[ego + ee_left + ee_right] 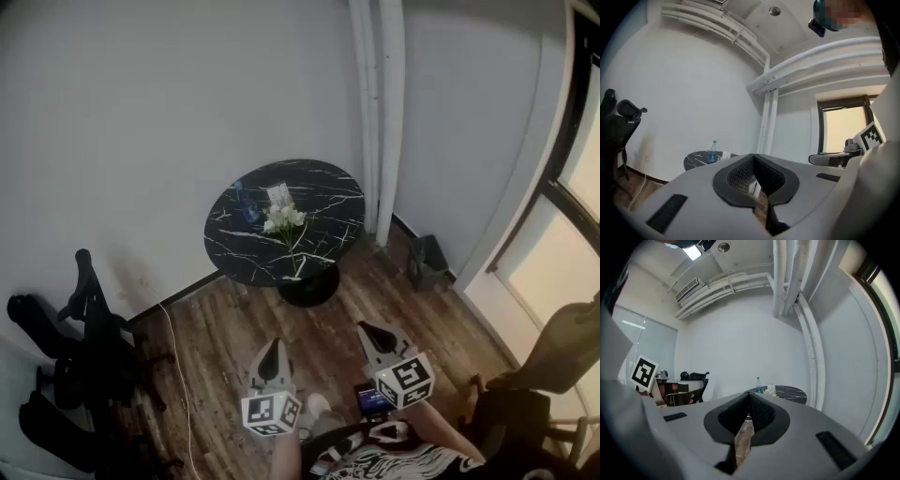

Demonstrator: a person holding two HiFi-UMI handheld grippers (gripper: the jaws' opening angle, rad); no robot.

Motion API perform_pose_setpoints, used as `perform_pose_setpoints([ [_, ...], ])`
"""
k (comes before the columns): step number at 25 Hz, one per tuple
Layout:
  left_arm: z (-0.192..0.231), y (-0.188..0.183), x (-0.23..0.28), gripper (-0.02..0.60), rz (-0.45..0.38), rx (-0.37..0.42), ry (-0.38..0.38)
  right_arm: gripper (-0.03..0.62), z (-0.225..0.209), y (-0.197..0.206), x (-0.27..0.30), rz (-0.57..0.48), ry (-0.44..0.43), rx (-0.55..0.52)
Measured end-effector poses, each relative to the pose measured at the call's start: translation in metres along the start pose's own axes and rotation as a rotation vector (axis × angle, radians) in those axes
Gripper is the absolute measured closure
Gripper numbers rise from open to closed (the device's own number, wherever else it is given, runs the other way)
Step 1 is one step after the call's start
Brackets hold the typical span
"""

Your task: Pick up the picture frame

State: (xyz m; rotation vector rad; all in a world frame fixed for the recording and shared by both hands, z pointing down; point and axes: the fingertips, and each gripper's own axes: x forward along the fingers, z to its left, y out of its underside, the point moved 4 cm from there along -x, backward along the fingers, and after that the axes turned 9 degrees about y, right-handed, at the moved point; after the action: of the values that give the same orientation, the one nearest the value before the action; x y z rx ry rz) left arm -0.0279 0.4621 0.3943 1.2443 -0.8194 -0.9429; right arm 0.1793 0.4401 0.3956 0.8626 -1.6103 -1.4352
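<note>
A small white picture frame (278,194) stands on the round black marble table (323,187) near the wall, with a blue bottle (246,203) to its left and white flowers (283,217) lying in front of it. My left gripper (273,343) and right gripper (367,328) hover side by side over the wooden floor, well short of the table, both shut and empty. In the left gripper view the frame (725,154) and bottle (713,152) show far off beyond the gripper (753,156). The right gripper view shows the frame (771,388) past the gripper (749,394).
Black office chairs (80,352) stand at the left by the wall. White pipes (377,112) run down the wall behind the table, and a dark bin (427,261) sits on the floor to the table's right. A cable (178,366) trails across the floor. A window (562,216) is on the right.
</note>
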Motion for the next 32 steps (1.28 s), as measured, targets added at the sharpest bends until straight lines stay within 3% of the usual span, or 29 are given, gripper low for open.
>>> perform_pose_setpoints([
  [8,0.001,0.001,0.023,0.569,0.037,0.050,-0.004,0.577,-0.021,-0.003,0.010,-0.009,0.019,-0.021],
  [12,0.005,0.000,0.037,0.568,0.047,0.060,0.003,0.577,-0.033,-0.005,0.021,-0.012,0.022,0.026],
  [23,0.029,-0.004,0.090,0.568,0.032,0.098,0.021,0.577,-0.058,-0.003,0.061,-0.001,0.051,0.028],
  [27,0.063,0.003,0.128,0.568,0.044,0.099,0.025,0.577,-0.067,0.002,0.108,0.012,0.056,0.038],
  [32,0.138,-0.002,0.198,0.568,0.042,0.060,-0.003,0.577,-0.077,-0.011,0.203,0.016,0.056,0.016],
])
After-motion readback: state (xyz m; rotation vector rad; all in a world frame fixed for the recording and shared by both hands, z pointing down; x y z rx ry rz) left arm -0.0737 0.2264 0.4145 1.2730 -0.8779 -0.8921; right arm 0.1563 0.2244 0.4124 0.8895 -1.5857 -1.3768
